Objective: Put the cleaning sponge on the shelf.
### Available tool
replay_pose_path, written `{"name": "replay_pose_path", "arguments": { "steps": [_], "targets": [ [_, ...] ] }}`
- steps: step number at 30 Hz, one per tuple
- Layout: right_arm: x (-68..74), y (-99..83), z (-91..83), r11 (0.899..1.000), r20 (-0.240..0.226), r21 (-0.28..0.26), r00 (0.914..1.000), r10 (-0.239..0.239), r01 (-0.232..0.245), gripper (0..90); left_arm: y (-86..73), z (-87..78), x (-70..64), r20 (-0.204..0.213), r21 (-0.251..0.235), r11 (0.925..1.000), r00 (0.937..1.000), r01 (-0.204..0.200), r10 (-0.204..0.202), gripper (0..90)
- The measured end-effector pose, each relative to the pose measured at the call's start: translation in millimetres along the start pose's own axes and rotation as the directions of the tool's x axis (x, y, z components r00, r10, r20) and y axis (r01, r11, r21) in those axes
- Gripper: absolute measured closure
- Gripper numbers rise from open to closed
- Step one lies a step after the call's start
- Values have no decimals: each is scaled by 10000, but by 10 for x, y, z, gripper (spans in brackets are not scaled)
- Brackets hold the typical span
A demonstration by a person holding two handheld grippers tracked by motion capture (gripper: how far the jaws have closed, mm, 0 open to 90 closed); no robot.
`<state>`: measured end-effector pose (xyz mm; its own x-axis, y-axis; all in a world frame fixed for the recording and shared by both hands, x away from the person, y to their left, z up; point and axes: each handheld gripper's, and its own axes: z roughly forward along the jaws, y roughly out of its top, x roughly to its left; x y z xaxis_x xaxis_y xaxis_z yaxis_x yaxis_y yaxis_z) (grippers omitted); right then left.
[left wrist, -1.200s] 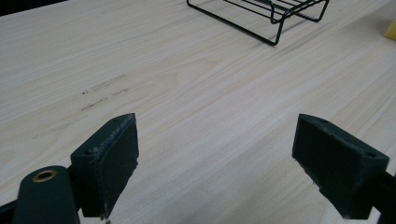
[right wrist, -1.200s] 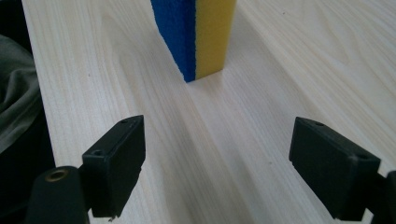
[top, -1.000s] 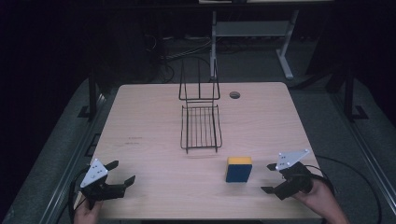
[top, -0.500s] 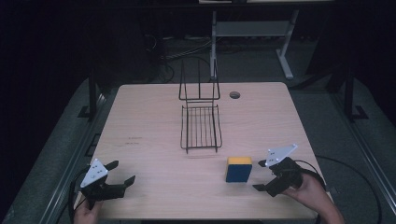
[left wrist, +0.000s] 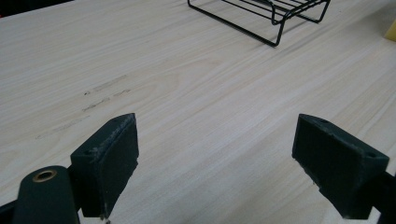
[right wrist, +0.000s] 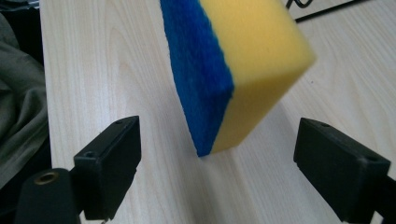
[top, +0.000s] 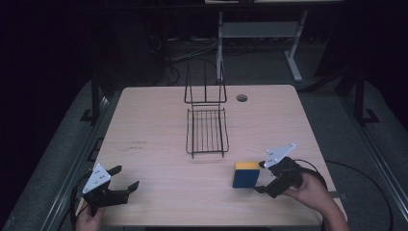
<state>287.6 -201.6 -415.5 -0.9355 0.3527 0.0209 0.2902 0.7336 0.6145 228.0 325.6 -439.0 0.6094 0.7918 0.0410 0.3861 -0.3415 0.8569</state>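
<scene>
A sponge (top: 246,174) with a yellow body and a blue scrub face stands on edge on the wooden table (top: 159,130), near the front right. My right gripper (top: 261,179) is open just to its right, jaws pointing at it. In the right gripper view the sponge (right wrist: 238,70) stands close ahead of the open gripper (right wrist: 231,175), between the lines of the two jaws and not touched. My left gripper (top: 124,177) rests open at the front left corner, and in the left gripper view this gripper (left wrist: 217,163) has bare tabletop between its jaws.
A black wire rack (top: 207,122) with an upright back lies in the middle of the table, its near edge (left wrist: 261,18) also visible from the left gripper. A round cable hole (top: 241,97) is at the far right. Table legs (top: 293,53) stand beyond.
My right gripper has moved left toward the sponge, closing the gap until its jaws reach the sponge's right side. The left gripper and sponge have stayed put.
</scene>
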Motion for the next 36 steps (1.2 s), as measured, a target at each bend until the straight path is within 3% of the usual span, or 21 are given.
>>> {"name": "replay_pose_path", "arguments": {
  "steps": [10,20,29,34,36],
  "targets": [
    [-25,113,62,9998,-137,23,9997,-179,179,151,4,-5,1,-14,-19,10000,10000,-41,41,141],
    [-40,145,96,9996,-212,-97,9994,-273,271,238,6,-5,1,-18,-12,10000,10000,-63,63,141],
    [-40,172,113,9994,-215,-167,9992,-322,319,360,9,-5,-11,-6,-24,10000,10000,-39,39,141],
    [-34,180,135,9988,-490,-124,9976,-481,476,506,7,-7,-2,-35,-6,10000,10000,-77,77,141],
    [-28,182,131,9986,-525,-162,9973,-514,506,520,7,-5,-3,-27,-2,10000,10000,-66,66,141]
  ]
}}
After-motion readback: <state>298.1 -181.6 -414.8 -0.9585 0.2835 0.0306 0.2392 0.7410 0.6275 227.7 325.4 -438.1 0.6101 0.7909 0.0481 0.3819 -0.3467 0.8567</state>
